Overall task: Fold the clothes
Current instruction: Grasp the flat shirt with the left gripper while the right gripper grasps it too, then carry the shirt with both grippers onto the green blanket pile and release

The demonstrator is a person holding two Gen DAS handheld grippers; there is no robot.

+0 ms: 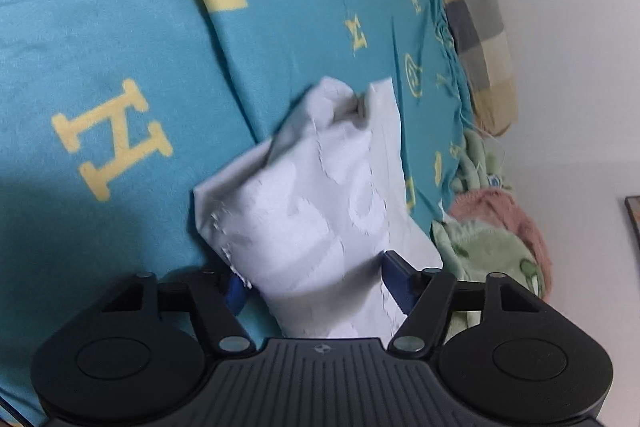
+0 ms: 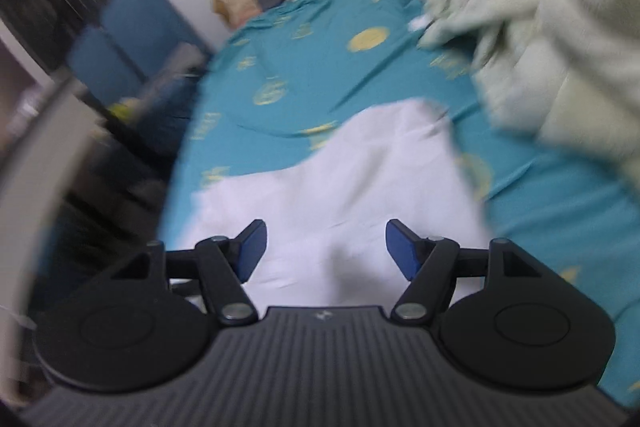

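Note:
A white garment (image 1: 320,203) lies bunched on the teal bed sheet (image 1: 100,27), running from the left gripper away toward the middle of the bed. My left gripper (image 1: 316,285) is open, its blue pads (image 1: 396,283) on either side of the cloth's near end. In the right wrist view the white garment (image 2: 340,179) lies spread on the teal sheet (image 2: 280,67). My right gripper (image 2: 326,253) is open just above its near part, holding nothing. That view is blurred.
A checked pillow (image 1: 476,27) lies at the head of the bed by the white wall. A green and pink fleece blanket (image 1: 492,227) is heaped at the bed's right side; it also fills the right wrist view's upper right (image 2: 540,7). A blue chair (image 2: 132,27) stands beside the bed.

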